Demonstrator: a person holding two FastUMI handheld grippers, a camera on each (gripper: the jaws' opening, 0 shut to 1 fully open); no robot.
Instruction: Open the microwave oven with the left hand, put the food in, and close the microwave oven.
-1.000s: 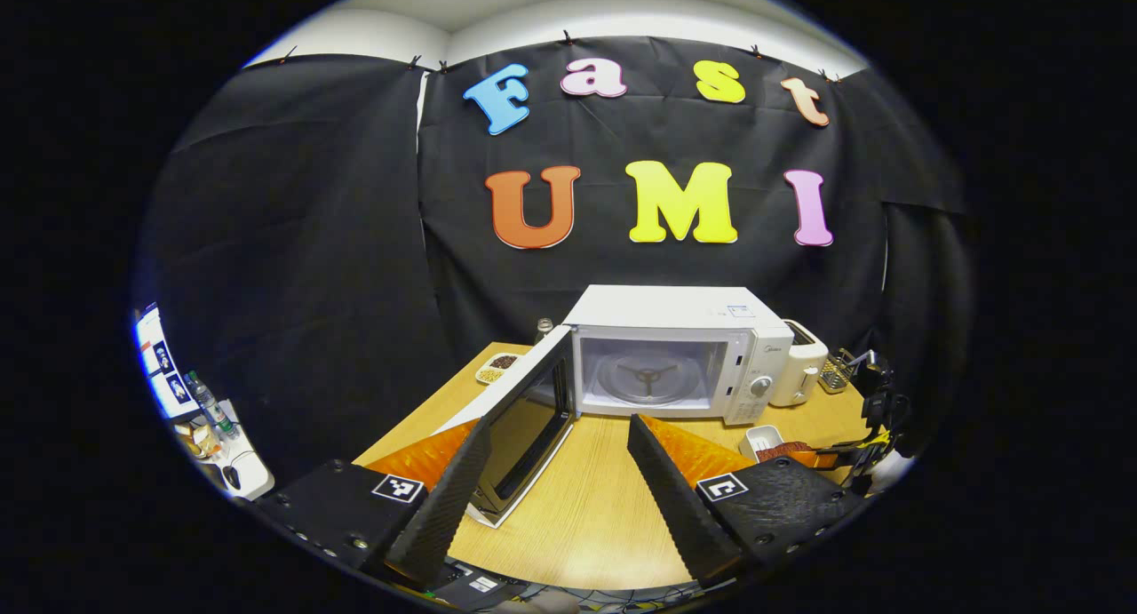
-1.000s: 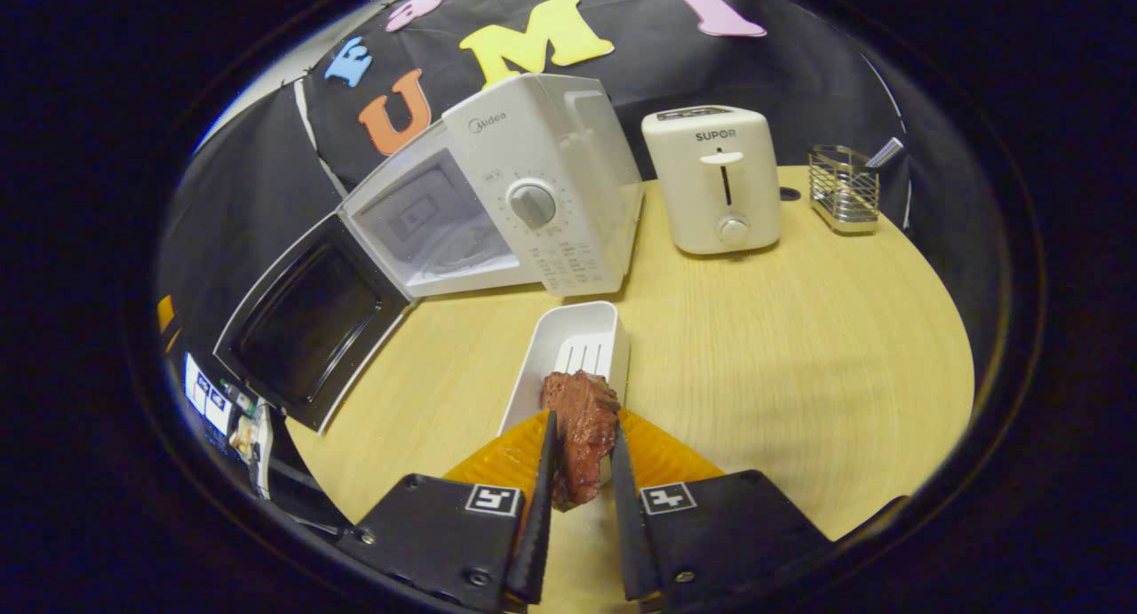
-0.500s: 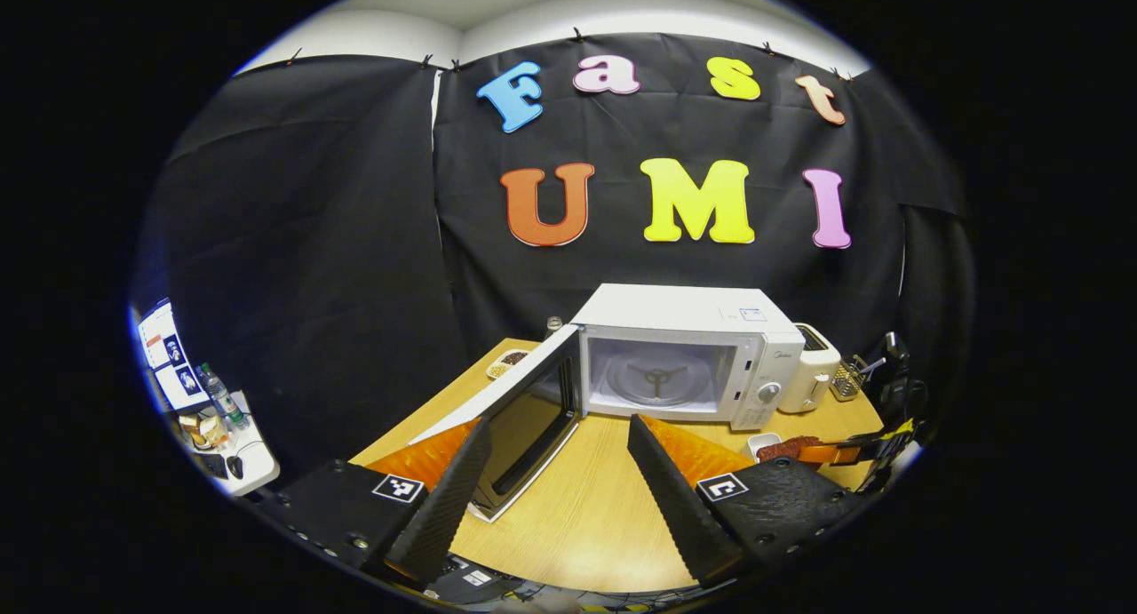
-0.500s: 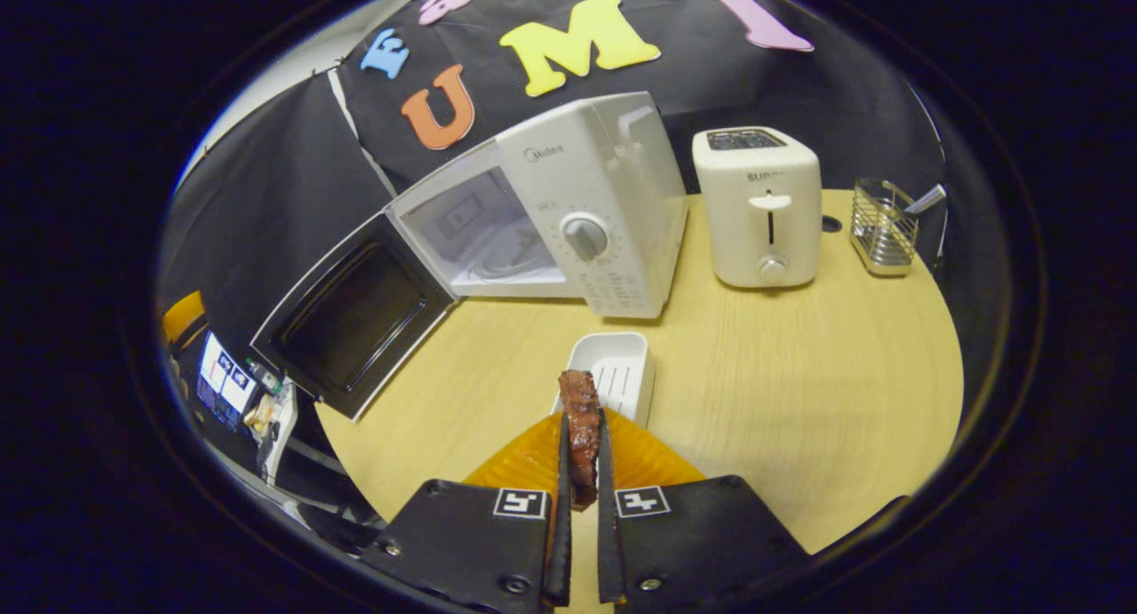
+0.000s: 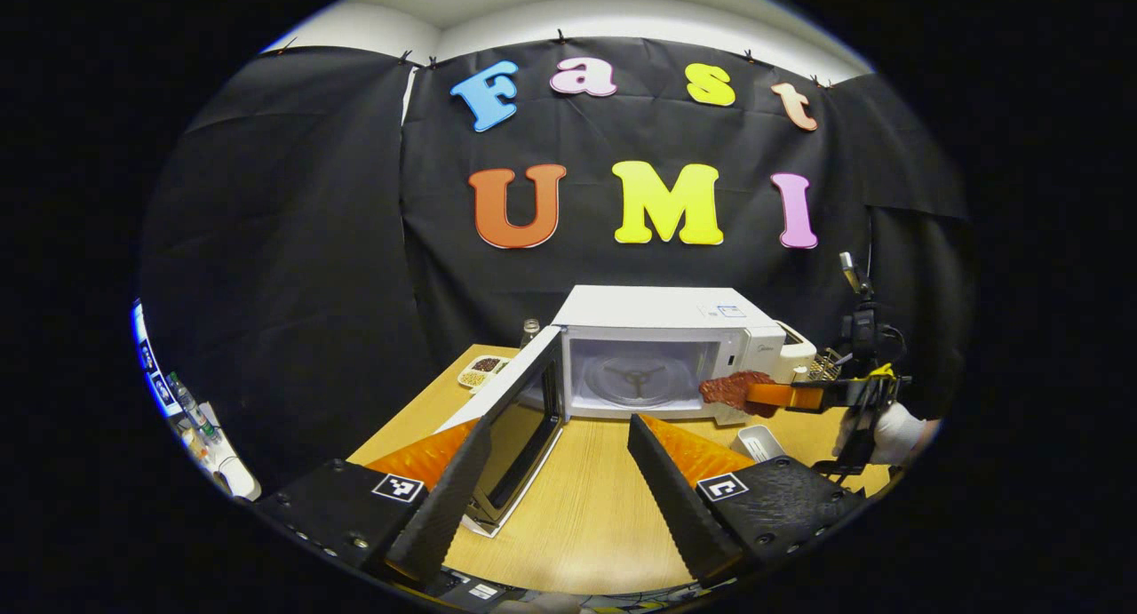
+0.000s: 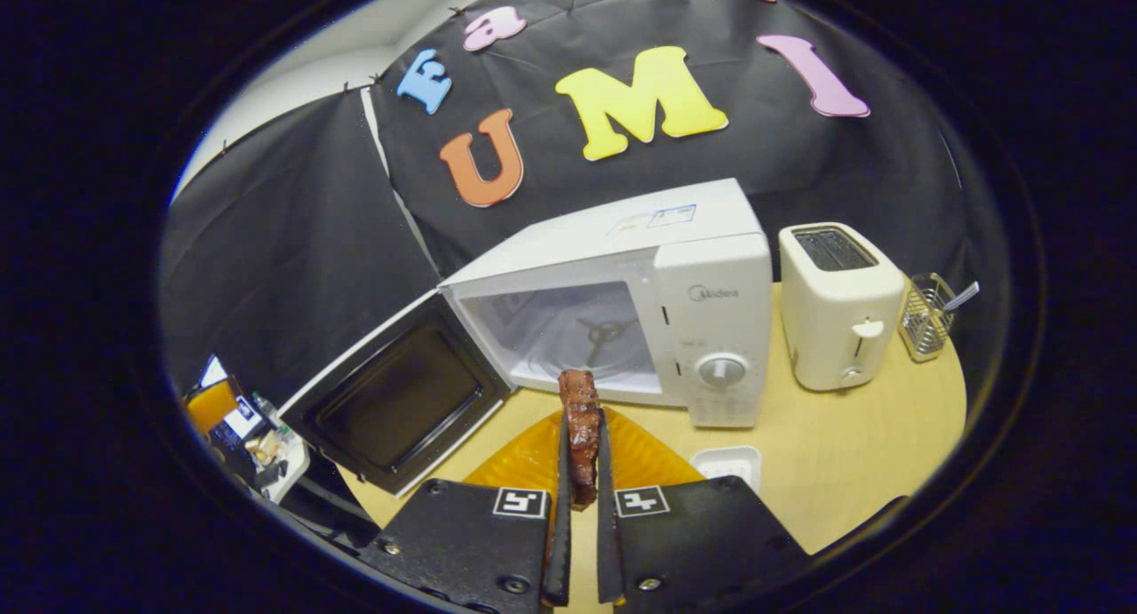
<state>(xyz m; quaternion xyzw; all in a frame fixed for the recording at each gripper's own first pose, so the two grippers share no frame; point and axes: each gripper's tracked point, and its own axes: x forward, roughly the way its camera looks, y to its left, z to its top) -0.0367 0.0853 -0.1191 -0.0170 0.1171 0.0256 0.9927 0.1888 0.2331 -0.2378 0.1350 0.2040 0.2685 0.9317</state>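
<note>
1. Meat in the air: a reddish-brown, glossy slab of meat is pinched between both fingers of the right tongs, just in front of the white microwave oven.
2. It looks soft, light and probably slick, so grip it across the thick middle.
3. Left tongs hang wide apart, empty, over the pale wooden tabletop.
4. Black-windowed microwave door is swung open to one side, the cavity mouth clear.
5. White ridged tray, cream toaster and wire basket sit off the path.
</note>
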